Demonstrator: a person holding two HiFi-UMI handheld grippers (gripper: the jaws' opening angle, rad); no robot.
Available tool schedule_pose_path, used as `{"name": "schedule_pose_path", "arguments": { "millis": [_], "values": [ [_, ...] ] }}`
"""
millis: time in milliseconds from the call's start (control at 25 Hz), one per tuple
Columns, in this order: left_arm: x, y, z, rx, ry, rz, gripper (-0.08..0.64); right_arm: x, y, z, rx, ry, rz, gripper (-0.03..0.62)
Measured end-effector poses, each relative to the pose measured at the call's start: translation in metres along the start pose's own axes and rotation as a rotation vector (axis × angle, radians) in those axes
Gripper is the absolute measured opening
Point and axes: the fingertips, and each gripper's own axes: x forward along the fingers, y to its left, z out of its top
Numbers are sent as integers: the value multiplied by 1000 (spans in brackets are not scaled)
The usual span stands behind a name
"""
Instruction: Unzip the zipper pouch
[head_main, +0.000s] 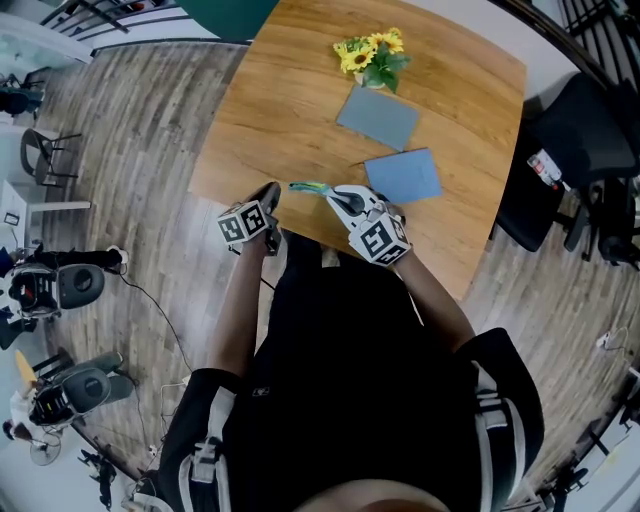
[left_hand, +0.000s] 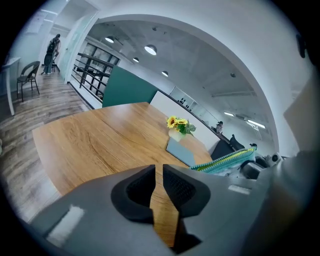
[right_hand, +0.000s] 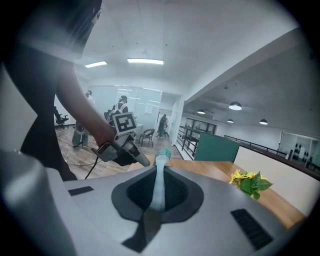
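Observation:
The zipper pouch (head_main: 308, 187), teal with coloured stripes, hangs in the air over the near edge of the wooden table (head_main: 290, 100). My right gripper (head_main: 337, 196) is shut on one end of it; in the right gripper view the pouch (right_hand: 160, 172) runs edge-on between the pads. My left gripper (head_main: 272, 192) sits just left of the pouch's free end. Its jaws stand a narrow slit apart with only table wood showing between them (left_hand: 156, 172). In the left gripper view the pouch (left_hand: 227, 161) lies off to the right, outside the jaws.
A bunch of yellow flowers (head_main: 372, 52) stands at the table's far side, with two blue-grey flat pads (head_main: 378, 117) (head_main: 403, 176) nearer me. A black chair (head_main: 580, 130) is at the table's right. Camera gear and cables (head_main: 70, 285) lie on the floor at the left.

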Motion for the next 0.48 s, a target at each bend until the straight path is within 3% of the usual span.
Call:
{"name": "schedule_pose_path", "arguments": {
  "millis": [200,480],
  "values": [
    [-8,3,3,119,-31,75,48,-4,-15,-4,4,6,-16,8],
    [-12,-27,21,454,-123,162,0,-10,-29,-23,39,52,-45,8]
  ]
}}
